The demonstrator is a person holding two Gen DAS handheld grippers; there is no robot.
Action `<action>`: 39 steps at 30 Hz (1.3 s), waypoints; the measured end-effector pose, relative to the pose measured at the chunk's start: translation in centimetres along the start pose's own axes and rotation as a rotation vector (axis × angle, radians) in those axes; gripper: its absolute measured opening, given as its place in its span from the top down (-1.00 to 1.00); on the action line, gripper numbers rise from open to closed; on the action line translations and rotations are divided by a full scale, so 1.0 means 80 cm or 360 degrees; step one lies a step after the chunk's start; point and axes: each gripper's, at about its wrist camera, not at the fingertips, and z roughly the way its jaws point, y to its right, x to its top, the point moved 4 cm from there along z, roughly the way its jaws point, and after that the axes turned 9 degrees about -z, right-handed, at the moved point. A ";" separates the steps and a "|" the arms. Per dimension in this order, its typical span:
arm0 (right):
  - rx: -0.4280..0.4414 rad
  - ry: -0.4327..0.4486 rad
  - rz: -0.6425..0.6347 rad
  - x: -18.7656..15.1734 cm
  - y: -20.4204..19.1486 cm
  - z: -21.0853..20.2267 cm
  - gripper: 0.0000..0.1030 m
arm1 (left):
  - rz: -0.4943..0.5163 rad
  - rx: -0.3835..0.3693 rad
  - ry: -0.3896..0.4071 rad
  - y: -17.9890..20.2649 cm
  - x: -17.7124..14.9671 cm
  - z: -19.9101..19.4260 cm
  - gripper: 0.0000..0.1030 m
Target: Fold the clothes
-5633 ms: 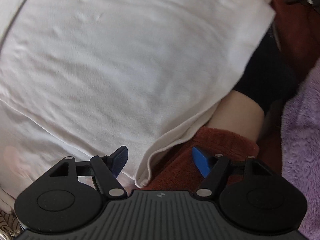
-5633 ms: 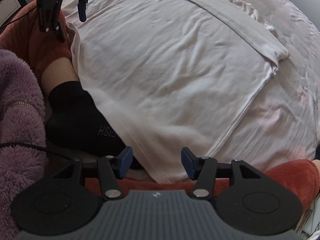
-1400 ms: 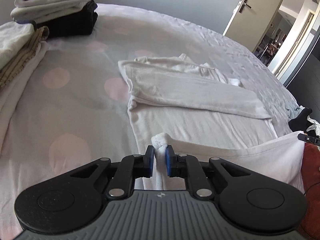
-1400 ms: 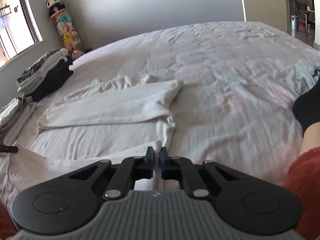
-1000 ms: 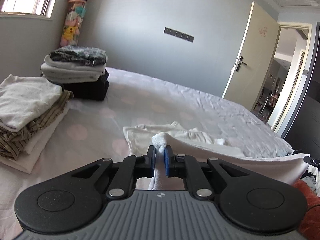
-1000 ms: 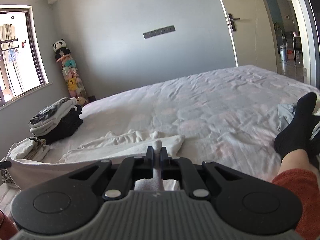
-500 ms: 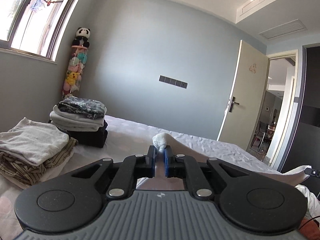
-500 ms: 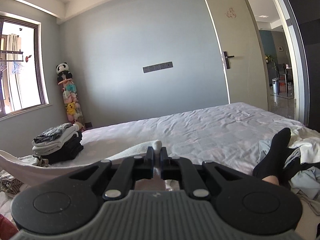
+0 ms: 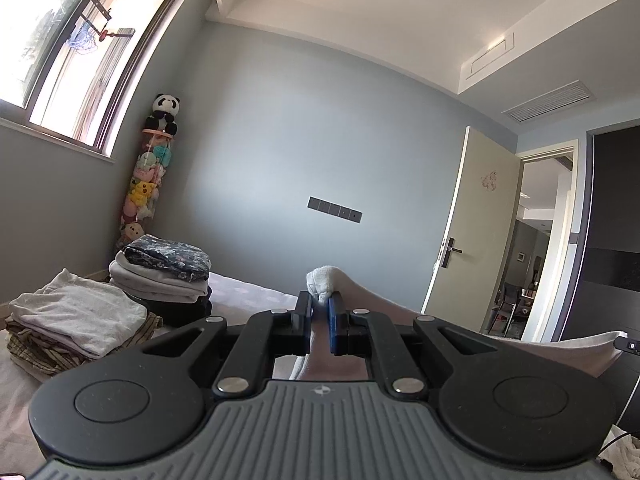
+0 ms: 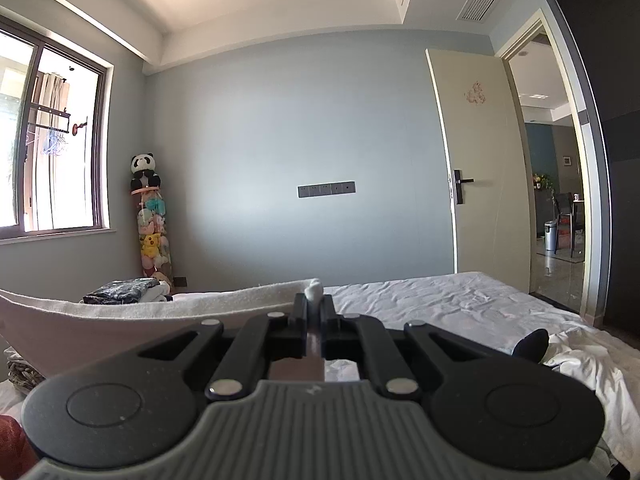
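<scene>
The white garment (image 10: 120,320) hangs in the air above the bed (image 10: 440,296), stretched as a sagging band between the two tools, each of which pinches a corner of one edge. Nearest the lens, the left gripper (image 9: 319,306) has its jaws pressed together on a bunched white nub of cloth that pokes up past the blue pads, with the fabric running off to the right; the right gripper (image 10: 314,304) is likewise clamped on a small tuft, the cloth sweeping away to its left. Both cameras point level across the room, so how the lower part of the garment lies cannot be seen from here. By my judgement this is the carrying part of a fold, a held edge being taken over the rest of the piece; the move to come calls for keeping both pinches tight and the edge taut and level, then bringing it down square so the corners meet the layer beneath without skew. Farther off, folded stacks (image 9: 160,276) sit on the bed's far left, and a tower of soft toys (image 10: 150,220) stands in the corner.
</scene>
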 end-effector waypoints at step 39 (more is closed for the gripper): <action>0.0031 -0.0486 0.0101 -0.150 0.013 0.396 0.87 | 0.0183 0.0358 -0.0748 -0.106 -0.121 0.363 0.81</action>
